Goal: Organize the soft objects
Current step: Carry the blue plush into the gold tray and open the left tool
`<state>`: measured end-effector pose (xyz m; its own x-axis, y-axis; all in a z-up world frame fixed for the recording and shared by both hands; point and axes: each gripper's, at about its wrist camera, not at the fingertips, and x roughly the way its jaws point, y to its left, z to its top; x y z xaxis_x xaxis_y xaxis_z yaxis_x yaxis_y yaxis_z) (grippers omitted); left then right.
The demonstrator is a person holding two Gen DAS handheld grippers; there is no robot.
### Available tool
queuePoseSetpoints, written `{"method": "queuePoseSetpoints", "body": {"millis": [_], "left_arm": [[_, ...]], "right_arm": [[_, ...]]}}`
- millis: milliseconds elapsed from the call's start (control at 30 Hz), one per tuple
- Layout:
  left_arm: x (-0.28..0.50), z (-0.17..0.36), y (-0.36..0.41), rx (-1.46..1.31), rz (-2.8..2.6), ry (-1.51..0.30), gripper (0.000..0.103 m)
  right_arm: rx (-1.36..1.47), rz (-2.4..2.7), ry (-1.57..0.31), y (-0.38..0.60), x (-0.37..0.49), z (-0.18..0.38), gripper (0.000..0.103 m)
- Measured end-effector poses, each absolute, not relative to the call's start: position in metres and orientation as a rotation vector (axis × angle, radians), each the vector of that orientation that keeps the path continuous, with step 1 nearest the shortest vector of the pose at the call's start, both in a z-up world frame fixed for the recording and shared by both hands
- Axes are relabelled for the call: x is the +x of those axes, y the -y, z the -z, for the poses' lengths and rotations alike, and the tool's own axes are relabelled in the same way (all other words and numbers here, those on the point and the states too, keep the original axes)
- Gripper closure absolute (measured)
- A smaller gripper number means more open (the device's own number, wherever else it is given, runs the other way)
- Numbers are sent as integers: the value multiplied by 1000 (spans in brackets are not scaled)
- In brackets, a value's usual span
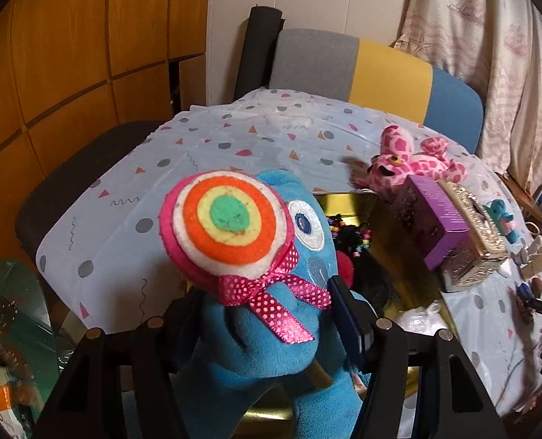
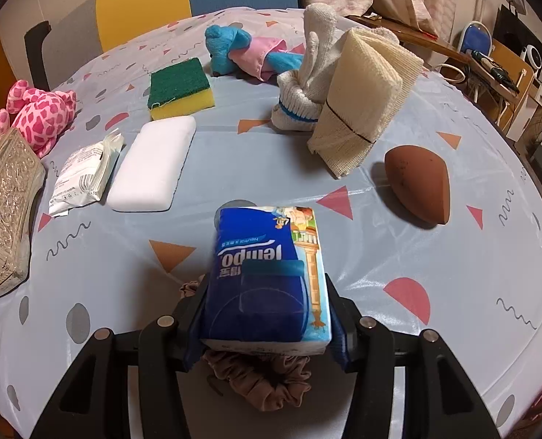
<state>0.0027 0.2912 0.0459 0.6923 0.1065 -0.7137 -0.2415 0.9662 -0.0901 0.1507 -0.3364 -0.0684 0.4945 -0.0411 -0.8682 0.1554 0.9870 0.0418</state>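
Note:
My left gripper (image 1: 267,314) is shut on a blue plush toy (image 1: 285,333) with a felt lollipop (image 1: 227,223) and pink bow, held above a gold tin (image 1: 399,256) with beaded items inside. My right gripper (image 2: 267,314) is shut on a blue Tempo tissue pack (image 2: 271,274), held above a brown scrunchie (image 2: 263,380). On the table lie a pink spotted plush (image 2: 40,113), which also shows in the left wrist view (image 1: 410,161), a small blue plush in pink (image 2: 249,51), a green-yellow sponge (image 2: 179,87), a white sponge (image 2: 150,164), a wipes packet (image 2: 84,172), rolled white socks (image 2: 304,91), a cream cloth bundle (image 2: 362,102) and a brown makeup sponge (image 2: 417,186).
An ornate silver box (image 2: 4,212) stands at the left of the right wrist view; in the left wrist view it (image 1: 475,241) sits beside a purple box (image 1: 432,219). A grey, yellow and blue chair back (image 1: 377,77) stands behind the table. A cluttered desk (image 2: 490,66) is at far right.

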Motion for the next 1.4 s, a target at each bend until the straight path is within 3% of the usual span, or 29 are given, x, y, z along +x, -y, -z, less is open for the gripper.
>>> {"method": "queuePoseSetpoints", "body": {"millis": [367,800,867,1000,1133,1400], "left_arm": [[20,-32,-297,-124,-233,-797,37],[80,10,-334,-156,-168,-969,35],[93,20,-341,-118,-161,-998,28],[107,29,-341,-59,-166,-1007,24],[98,21,-335,-70,-224,-977,10],[47,-10,-327,-140,-399,-827,9]], "right_arm": [[72,143,-1041,331,152,67,50],[59,201,-1058,324,156,68,50],[61,204,-1059,324,156,68,51],[53,207,-1063,323,157,68,51],[45,204,-1067,323,158,68,51],[62,205,-1051,324,155,68,51]]}}
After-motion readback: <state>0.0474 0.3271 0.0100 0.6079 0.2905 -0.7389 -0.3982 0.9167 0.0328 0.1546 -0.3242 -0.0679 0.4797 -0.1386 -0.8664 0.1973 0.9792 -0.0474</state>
